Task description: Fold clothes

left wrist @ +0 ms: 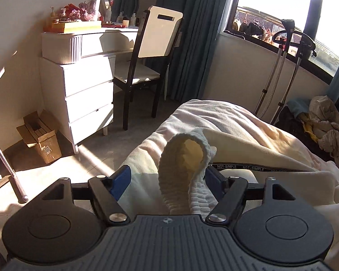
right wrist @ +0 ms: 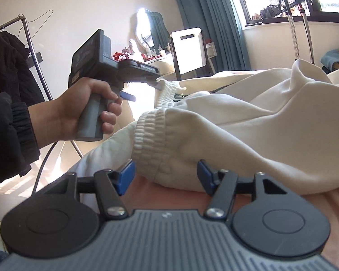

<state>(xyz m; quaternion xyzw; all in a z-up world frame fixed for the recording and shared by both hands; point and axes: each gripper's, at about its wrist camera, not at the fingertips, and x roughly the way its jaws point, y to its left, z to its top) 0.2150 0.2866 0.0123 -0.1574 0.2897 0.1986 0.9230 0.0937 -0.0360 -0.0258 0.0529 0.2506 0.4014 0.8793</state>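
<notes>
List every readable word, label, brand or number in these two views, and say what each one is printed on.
"NOT-SIMPLE", repeated: on the dark printed band of the cream garment on the bed, left wrist view.
Unreadable: the label on the cardboard box by the dresser, too small.
Unreadable: the lettering on the left gripper body, blurred in the right wrist view.
Nothing else legible.

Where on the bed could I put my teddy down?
Best spot: the bare pink sheet beside the right gripper, below the white garment. The rest of the bed is crowded with that garment, and its cuff sits in the left gripper.
</notes>
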